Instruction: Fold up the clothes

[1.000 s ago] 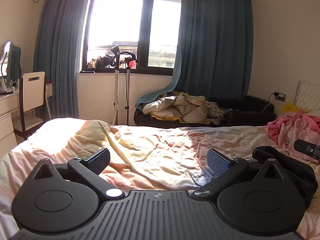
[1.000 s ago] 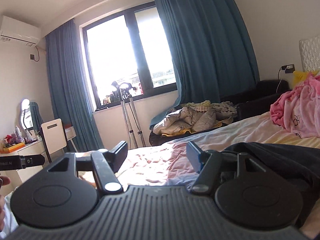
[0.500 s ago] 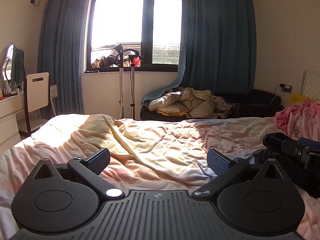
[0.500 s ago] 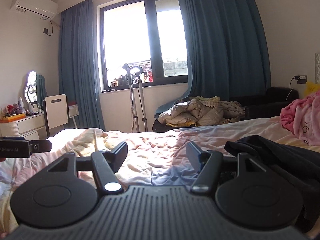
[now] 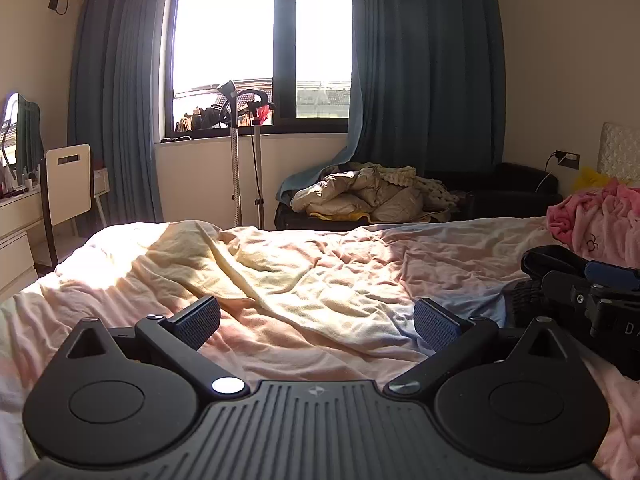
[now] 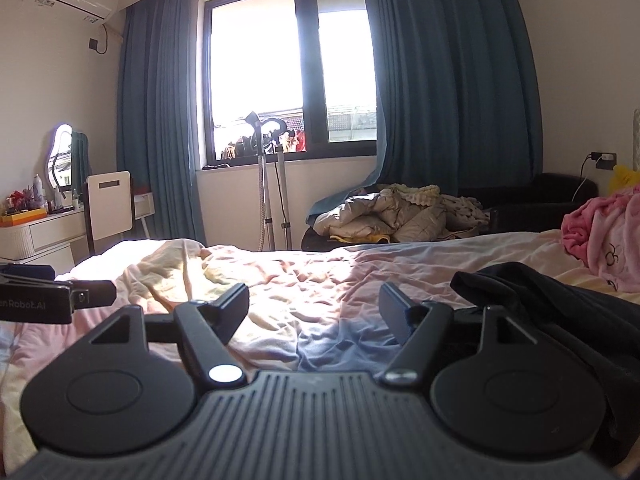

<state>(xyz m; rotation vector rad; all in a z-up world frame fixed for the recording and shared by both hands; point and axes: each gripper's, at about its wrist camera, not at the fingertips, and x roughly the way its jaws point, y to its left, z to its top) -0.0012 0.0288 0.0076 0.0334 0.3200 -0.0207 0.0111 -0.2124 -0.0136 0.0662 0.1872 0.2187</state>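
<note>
Black and ribbed, our left hand-held gripper (image 5: 316,322) hangs low over the bed (image 5: 280,280) with its jaws spread wide and nothing between them. Our right hand-held gripper (image 6: 314,314) sits just above the same rumpled pink and yellow sheet, its jaws opening, with only bedding showing in the gap. A dark garment (image 6: 560,312) lies on the bed just to the right of the right hand-held gripper, close by its right finger; whether they touch we cannot tell. Further right, a pink garment (image 6: 604,240) is heaped near the bed's edge. Beyond the bed, crumpled bedding (image 5: 372,196) covers a dark sofa beneath blue curtains (image 5: 424,60) and a bright window (image 5: 264,48).
</note>
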